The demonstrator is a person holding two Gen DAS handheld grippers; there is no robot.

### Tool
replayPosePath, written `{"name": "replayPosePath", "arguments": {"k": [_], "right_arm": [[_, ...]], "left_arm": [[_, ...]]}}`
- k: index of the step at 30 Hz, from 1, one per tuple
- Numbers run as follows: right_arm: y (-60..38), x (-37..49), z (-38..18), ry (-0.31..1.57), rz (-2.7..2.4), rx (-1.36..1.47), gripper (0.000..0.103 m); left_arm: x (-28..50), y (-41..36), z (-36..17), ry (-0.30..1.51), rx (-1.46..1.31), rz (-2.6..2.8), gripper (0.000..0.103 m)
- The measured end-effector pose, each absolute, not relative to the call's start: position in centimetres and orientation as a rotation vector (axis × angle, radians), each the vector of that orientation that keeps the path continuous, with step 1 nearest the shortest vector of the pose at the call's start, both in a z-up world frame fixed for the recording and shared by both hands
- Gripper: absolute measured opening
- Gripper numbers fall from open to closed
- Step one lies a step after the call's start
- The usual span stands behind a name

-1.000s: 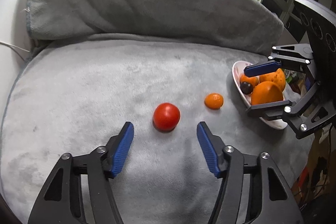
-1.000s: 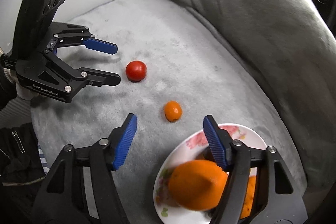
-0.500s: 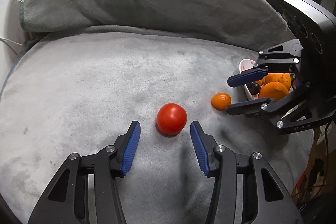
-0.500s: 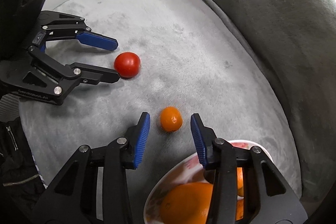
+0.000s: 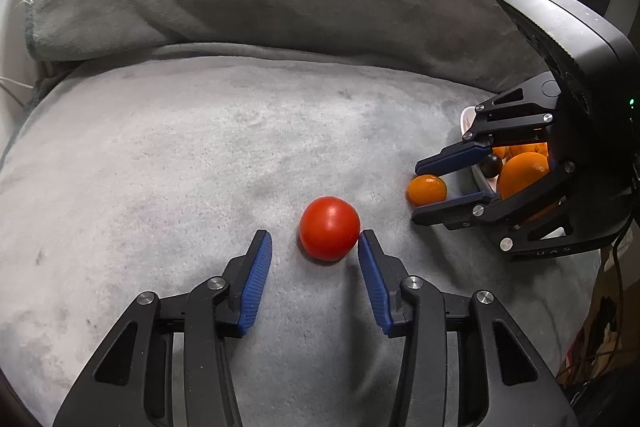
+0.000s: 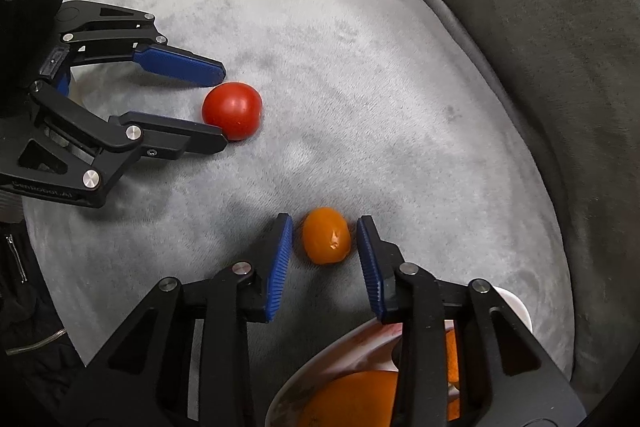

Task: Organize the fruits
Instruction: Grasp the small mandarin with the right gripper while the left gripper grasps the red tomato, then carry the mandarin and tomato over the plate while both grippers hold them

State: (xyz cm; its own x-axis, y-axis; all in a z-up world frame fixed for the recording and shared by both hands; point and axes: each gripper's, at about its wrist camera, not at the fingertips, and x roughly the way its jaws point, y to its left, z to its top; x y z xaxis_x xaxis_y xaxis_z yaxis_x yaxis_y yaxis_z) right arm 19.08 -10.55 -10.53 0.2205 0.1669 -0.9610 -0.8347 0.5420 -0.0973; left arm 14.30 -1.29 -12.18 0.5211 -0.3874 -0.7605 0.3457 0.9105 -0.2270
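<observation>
While the left gripper (image 5: pixel 314 241) stands with its jaws apart around the red tomato (image 5: pixel 329 228), one blue pad (image 5: pixel 370 269) just touching it, the right gripper (image 6: pixel 324 225) has its jaws spread on either side of the small orange (image 6: pixel 326 235), gripping nothing. Both fruits rest on the grey cushion (image 5: pixel 180 147), the orange near its edge beside the plate (image 6: pixel 320 367) of oranges (image 5: pixel 522 173).

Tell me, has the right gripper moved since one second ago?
Yes. The right gripper moved off the plate toward the small orange, now straddling it.
</observation>
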Motion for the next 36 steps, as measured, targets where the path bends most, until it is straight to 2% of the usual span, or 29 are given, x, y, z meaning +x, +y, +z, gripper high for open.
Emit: {"name": "replayPosePath", "arguments": {"k": [12, 15, 36], "right_arm": [[-11.1, 19.0, -10.6, 1.143, 0.772, -0.705, 0.024], [-10.9, 18.9, -10.8, 1.141, 0.768, -0.703, 0.024], [-12.6, 16.9, -8.5, 1.076, 0.757, -0.654, 0.022]], "left_arm": [[14.9, -2.5, -12.4, 0.929, -0.029, -0.449, 0.036], [15.0, -2.5, -12.5, 0.927, -0.026, -0.444, 0.030], [13.4, -2.0, -10.9, 0.872, -0.028, -0.432, 0.030]]}}
